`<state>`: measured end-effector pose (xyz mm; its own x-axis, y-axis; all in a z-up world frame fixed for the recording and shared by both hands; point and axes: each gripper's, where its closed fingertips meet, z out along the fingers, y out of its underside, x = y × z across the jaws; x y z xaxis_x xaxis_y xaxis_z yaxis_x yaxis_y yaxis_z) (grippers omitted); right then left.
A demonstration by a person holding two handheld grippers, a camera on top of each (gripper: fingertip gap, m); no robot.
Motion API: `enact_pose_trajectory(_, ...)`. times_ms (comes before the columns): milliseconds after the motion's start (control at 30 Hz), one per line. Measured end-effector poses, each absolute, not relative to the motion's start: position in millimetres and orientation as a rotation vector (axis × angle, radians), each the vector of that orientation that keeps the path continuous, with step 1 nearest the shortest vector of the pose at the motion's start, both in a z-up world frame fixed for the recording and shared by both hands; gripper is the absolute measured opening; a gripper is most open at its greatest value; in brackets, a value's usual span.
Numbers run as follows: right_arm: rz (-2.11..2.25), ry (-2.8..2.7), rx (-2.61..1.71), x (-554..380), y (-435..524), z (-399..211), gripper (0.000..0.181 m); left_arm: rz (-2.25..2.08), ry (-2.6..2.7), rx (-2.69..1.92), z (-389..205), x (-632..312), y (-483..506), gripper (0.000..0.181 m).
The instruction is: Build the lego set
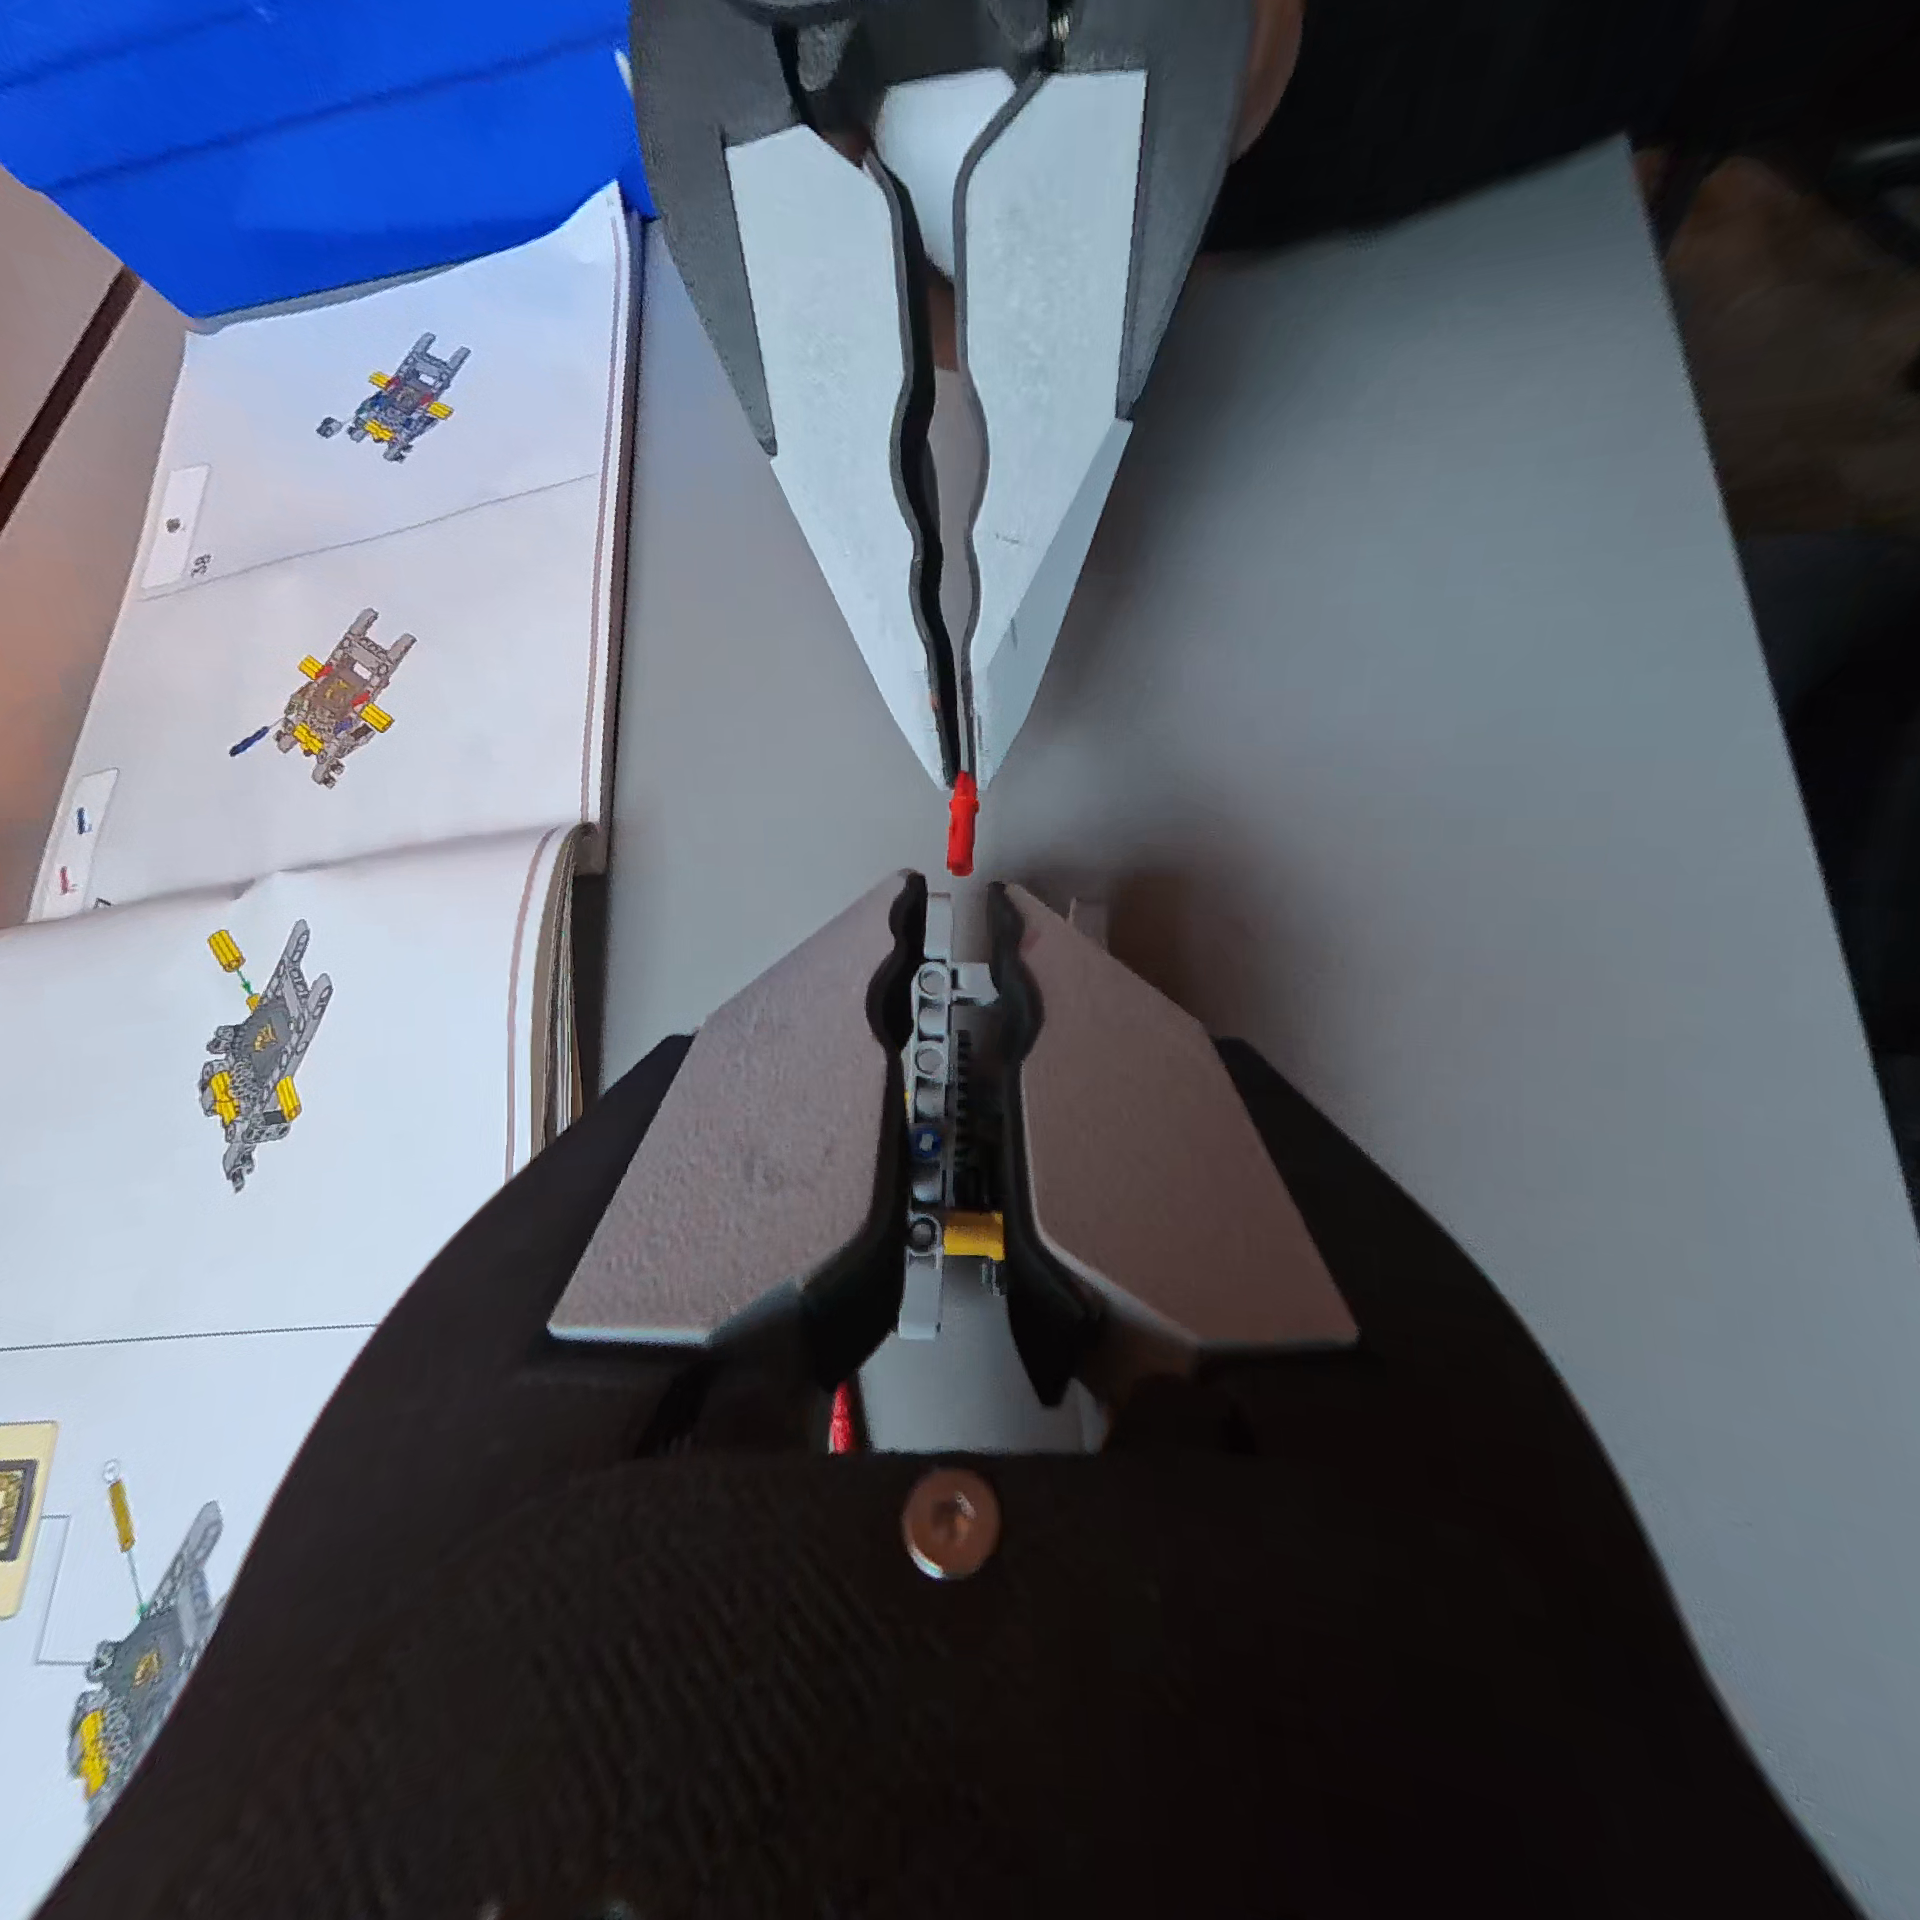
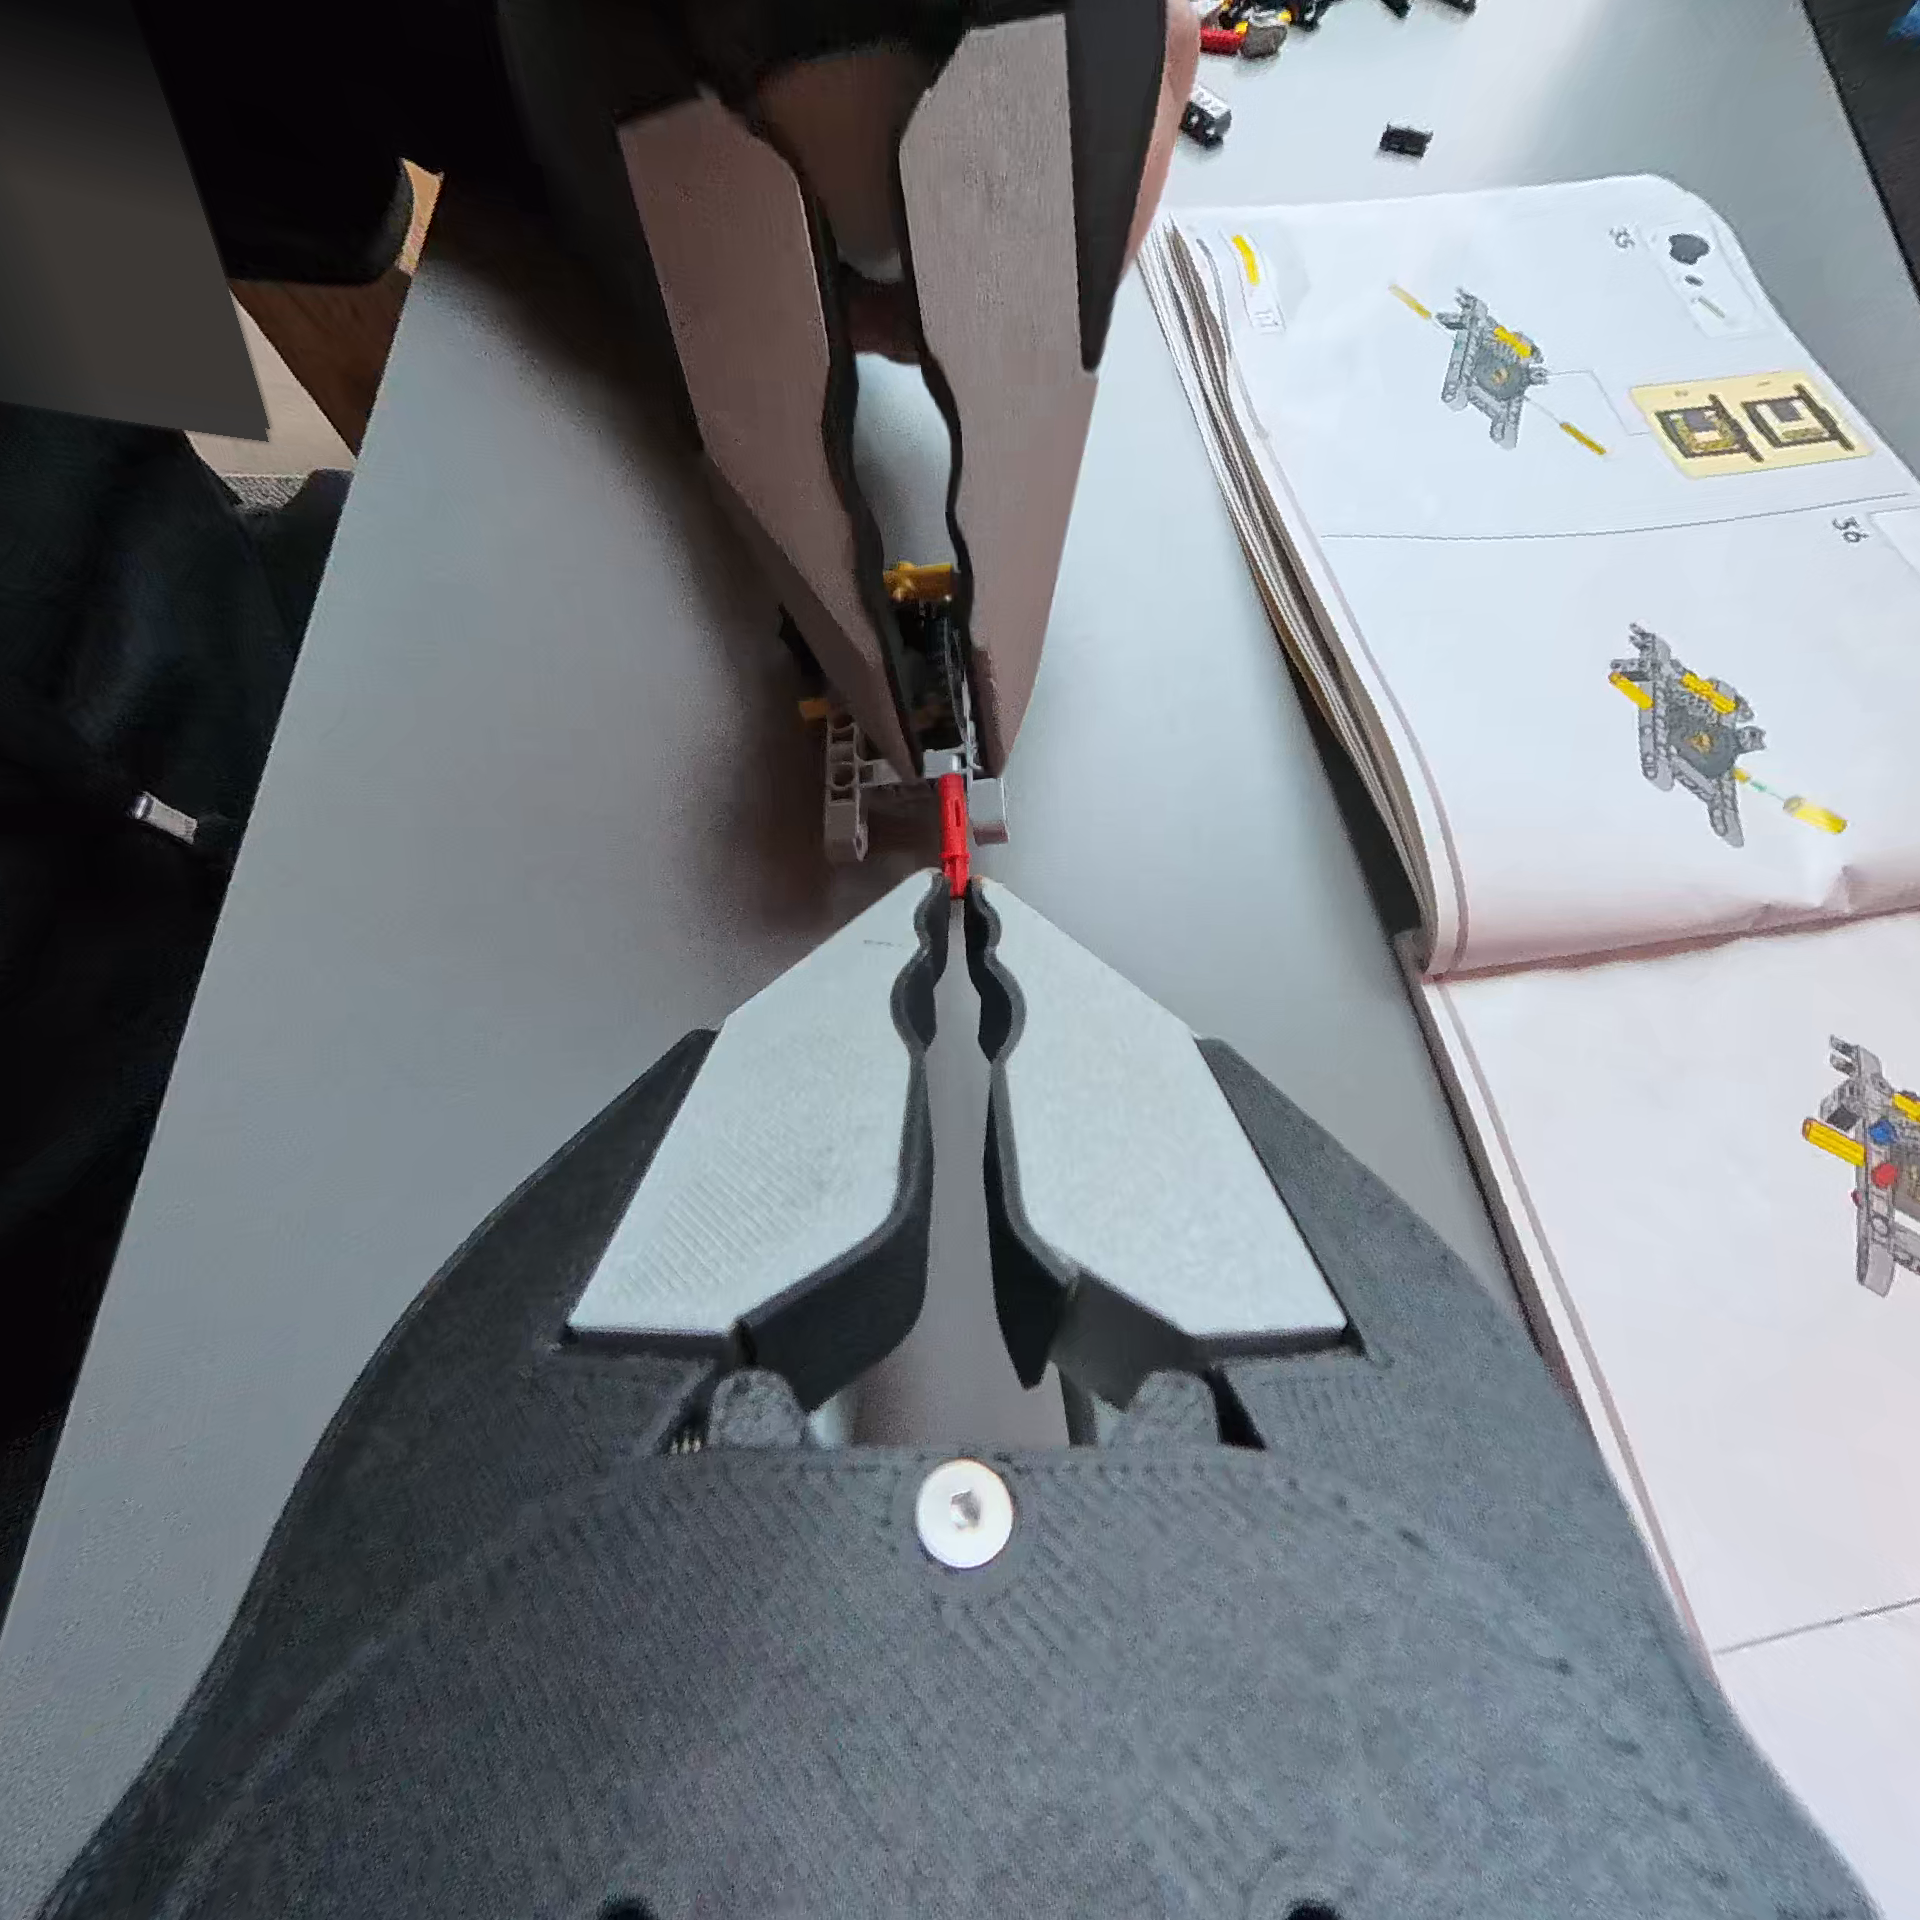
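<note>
While the left hand-held gripper [image 1: 954, 894] clamps the grey assembly [image 1: 935, 1091] steady, the right hand-held gripper [image 2: 956, 883], closed on a red pin [image 2: 952, 831], aligns it at the assembly's end.

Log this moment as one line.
left tool: shut on grey lego assembly | right tool: shut on small red plastic pin | pin tip at assembly end | open instruction booklet alongside

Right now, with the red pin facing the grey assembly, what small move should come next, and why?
Probably ease the right gripper forward: it pinches the red pin by its rear end, tip at the grey assembly clamped in the left gripper, seemingly not yet seated.
</note>
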<state>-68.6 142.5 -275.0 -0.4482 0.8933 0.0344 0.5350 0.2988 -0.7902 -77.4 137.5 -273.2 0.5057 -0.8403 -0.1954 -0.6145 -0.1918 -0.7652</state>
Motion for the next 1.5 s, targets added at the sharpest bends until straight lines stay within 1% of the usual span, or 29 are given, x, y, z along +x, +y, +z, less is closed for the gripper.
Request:
enact_pose_trajectory(200, 1.073, -2.097, -1.31, -71.0, 138.7, -277.8, 0.0, -0.349, 1.208, -1.887, -272.3, -73.0, 136.8, 0.003)
enact_pose_trajectory(467, 1.141, -2.05, -1.339, -73.2, 141.0, -275.0, 0.0, -0.331, 1.203, -1.882, -272.8, -75.5, 138.9, 0.003)
enact_pose_trajectory(667, 1.308, -1.899, -1.315, -77.5, 146.3, -255.1, 0.0, -0.42, 1.086, -1.847, -254.3, -79.3, 144.7, 0.002)
enact_pose_trajectory(767, 1.414, -1.827, -1.309, -77.0, 147.9, -243.3, 0.006, -0.524, 1.004, -1.821, -242.1, -81.6, 146.8, 0.002)
enact_pose_trajectory(833, 1.437, -1.798, -1.298, -77.7, 148.8, -238.7, 0.012, -0.577, 0.965, -1.825, -239.4, -83.7, 148.1, 0.002)
enact_pose_trajectory(900, 1.422, -1.77, -1.267, -79.4, 149.6, -233.8, 0.014, -0.644, 0.936, -1.821, -236.2, -83.0, 147.1, 0.002)
enact_pose_trajectory(1000, 1.342, -1.773, -1.217, -81.1, 148.3, -232.1, 0.013, -0.73, 0.898, -1.804, -229.2, -81.0, 145.4, 0.002)
enact_pose_trajectory(1133, 1.225, -1.759, -1.128, -82.8, 146.8, -225.7, 0.001, -0.776, 0.876, -1.8, -226.5, -80.8, 145.1, 0.002)
enact_pose_trajectory(1367, 1.234, -1.756, -1.117, -82.5, 146.0, -223.4, 0.001, -0.824, 0.858, -1.8, -225.1, -79.9, 144.4, 0.002)
enact_pose_trajectory(1500, 1.23, -1.787, -1.162, -81.2, 146.9, -229.7, 0.001, -0.772, 0.874, -1.816, -230.2, -79.4, 146.1, 0.002)
